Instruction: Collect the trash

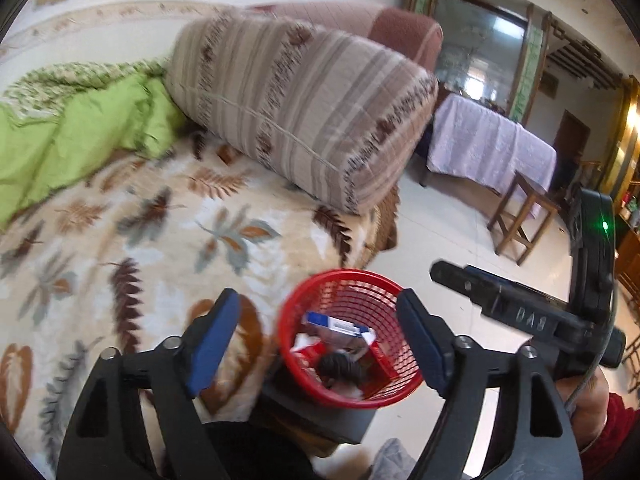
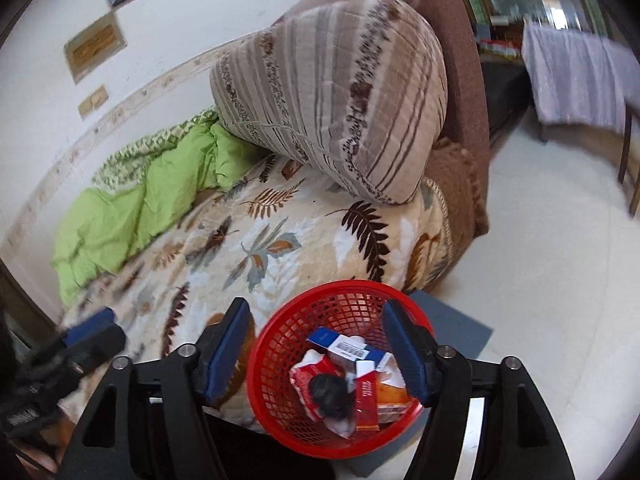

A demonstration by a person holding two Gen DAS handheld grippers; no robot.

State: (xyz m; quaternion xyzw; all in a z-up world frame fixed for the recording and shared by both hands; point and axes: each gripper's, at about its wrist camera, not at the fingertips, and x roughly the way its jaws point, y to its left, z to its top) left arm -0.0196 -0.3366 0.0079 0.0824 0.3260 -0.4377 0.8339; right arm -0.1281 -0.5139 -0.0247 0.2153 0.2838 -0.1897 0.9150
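Observation:
A red mesh basket (image 1: pixel 290 312) (image 2: pixel 260 364) stands on a dark grey block (image 1: pixel 320 416) beside the bed. In it lie a blue-and-white box (image 2: pixel 340 344), red packets (image 2: pixel 366 400), an orange packet (image 2: pixel 394 394) and a dark fuzzy clump (image 2: pixel 330 394). My left gripper (image 1: pixel 317 295) hangs open over the basket with nothing between its blue pads (image 1: pixel 212 344). My right gripper (image 2: pixel 315 303) is open above the same basket, also empty. The right gripper's black body (image 1: pixel 520 312) shows at the right of the left wrist view. A blue pad of the left gripper (image 2: pixel 90 326) shows at the left of the right wrist view.
The bed carries a leaf-patterned blanket (image 1: pixel 120 240), a striped folded quilt (image 1: pixel 304 104) and a green quilt (image 1: pixel 80 128). White tiled floor (image 2: pixel 540 280) lies to the right. A wooden stool (image 1: pixel 524 216) and a table under a lilac cloth (image 1: pixel 488 144) stand farther off.

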